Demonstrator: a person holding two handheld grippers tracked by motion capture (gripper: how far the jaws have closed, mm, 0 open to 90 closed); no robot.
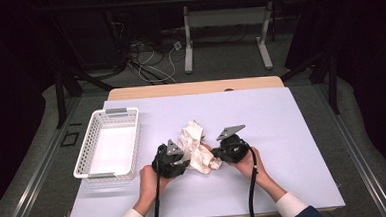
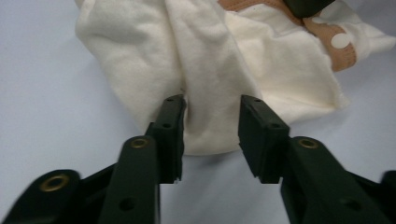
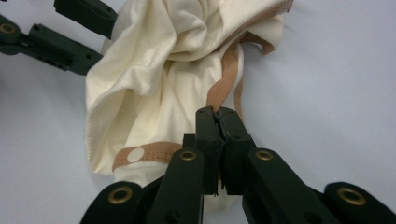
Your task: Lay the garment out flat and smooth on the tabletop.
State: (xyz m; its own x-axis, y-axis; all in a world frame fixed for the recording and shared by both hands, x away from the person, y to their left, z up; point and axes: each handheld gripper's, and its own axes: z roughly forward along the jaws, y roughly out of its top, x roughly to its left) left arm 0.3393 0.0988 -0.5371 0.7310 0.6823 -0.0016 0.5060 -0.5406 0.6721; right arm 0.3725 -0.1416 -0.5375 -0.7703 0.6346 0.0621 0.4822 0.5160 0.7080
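Crumpled cream garment (image 1: 197,147) with tan trim, lying a little in from the near edge of the surface (image 1: 282,134), roughly midway between its left and right edges. Left gripper (image 2: 211,126) spread, jaws apart on either side of a fold of the cream cloth, pads (image 2: 173,122) just at the fabric without visibly pressing it; whether the cloth between them is touched, hard to tell. Right gripper (image 3: 217,122) pressed together, pinching the garment at a tan trim strip (image 3: 225,79) that runs up from the jaw tips; the cloth actually caught between the pads hidden by the jaws themselves. Round white snap (image 3: 136,154) on a second tan band near the garment's lower hem in the right gripper view; two more pale discs on tan trim at the top right of the left gripper view, partly cut off by a dark blurred shape at the frame's top edge. From above, both gripper heads dark and small, jaws lost against the cloth, left hand (image 1: 147,183) and right hand (image 1: 251,168) holding them from the near edge. White perforated basket (image 1: 90,139) near the surface's left edge, well apart from the garment. Garment's shape unreadable in its bunched state.
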